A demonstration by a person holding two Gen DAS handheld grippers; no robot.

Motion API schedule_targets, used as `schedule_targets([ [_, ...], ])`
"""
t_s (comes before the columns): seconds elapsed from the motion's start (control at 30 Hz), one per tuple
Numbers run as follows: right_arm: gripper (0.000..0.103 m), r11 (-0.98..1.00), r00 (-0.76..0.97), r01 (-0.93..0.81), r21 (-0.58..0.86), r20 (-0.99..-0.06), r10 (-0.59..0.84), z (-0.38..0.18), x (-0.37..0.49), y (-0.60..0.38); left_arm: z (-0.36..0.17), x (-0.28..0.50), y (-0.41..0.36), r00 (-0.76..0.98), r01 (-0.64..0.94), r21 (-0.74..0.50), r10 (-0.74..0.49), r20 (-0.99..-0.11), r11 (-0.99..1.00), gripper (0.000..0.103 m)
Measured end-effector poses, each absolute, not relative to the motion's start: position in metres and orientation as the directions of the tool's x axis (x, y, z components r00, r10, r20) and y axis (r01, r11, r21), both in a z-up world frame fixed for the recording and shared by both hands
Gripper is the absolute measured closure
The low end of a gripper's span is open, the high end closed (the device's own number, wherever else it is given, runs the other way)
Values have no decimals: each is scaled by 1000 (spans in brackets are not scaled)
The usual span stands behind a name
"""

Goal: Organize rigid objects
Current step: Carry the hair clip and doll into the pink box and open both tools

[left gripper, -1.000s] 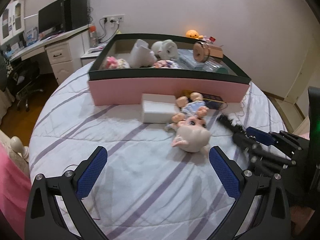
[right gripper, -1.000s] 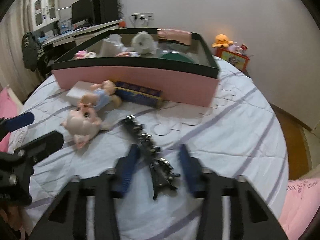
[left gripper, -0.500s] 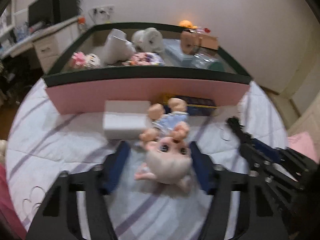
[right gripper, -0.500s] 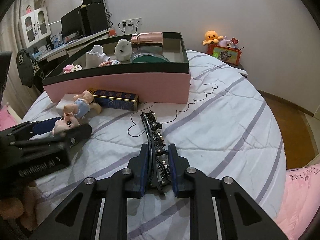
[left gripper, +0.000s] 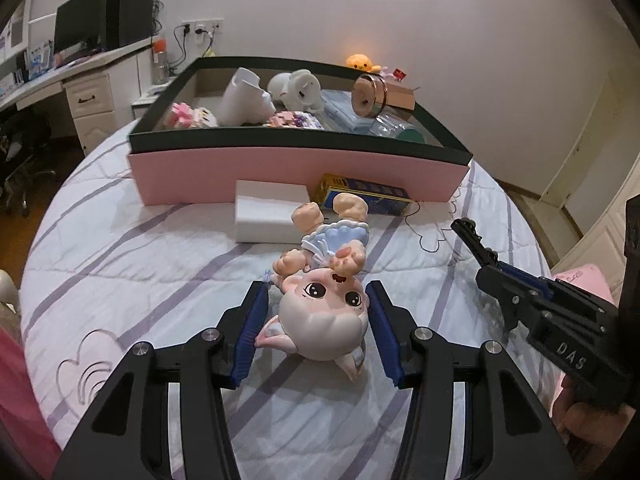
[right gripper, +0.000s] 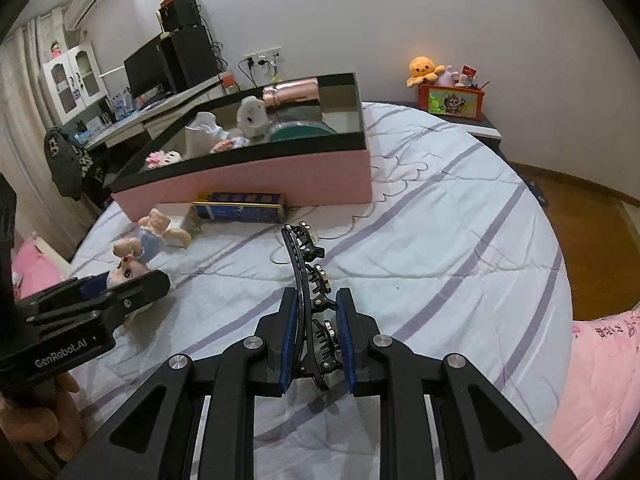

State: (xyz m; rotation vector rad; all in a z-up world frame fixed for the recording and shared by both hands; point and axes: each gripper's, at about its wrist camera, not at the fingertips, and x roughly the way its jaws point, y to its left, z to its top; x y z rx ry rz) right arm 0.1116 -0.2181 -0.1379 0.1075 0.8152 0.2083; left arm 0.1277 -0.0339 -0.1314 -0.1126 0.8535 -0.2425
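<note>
While the right gripper (right gripper: 316,344) had clenched its jaws on the hair clip (right gripper: 310,280), the left gripper (left gripper: 318,320) had narrowed around the doll (left gripper: 324,312), not visibly gripping; both seemed nearly ready for the box (left gripper: 296,172).

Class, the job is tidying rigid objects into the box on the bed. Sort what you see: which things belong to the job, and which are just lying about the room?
Part of the job:
left gripper around the doll
right gripper shut on the black hair clip
pink box
white block
blue tin

Just lying about:
orange plush
monitor
</note>
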Motion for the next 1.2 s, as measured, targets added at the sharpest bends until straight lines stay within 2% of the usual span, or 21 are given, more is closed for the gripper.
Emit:
schedule_targets([
  [0.47, 84, 963, 724, -233, 134, -638, 264, -85, 112, -190, -76, 124, -8, 733, 161, -168, -231, -639, 973, 52],
  [0.63, 84, 959, 761, -267, 100, -589, 273, -44, 144, -177, -43, 159, 2, 782, 151, -143, -207, -588, 978, 52],
  [0.77, 84, 948, 759, -294, 117, -575, 307, -22, 187, -164, -29, 199, 7, 789, 144, -137, -197, -581, 980, 52],
  [0.97, 84, 949, 714, -278, 149, -629, 307, -27, 259, -146, -37, 259, 12, 763, 117, -151, -186, -619, 982, 52],
  [1.2, 83, 952, 655, -252, 172, -694, 299, -58, 296, -136, -64, 287, 8, 722, 109, -161, -190, -666, 981, 52],
])
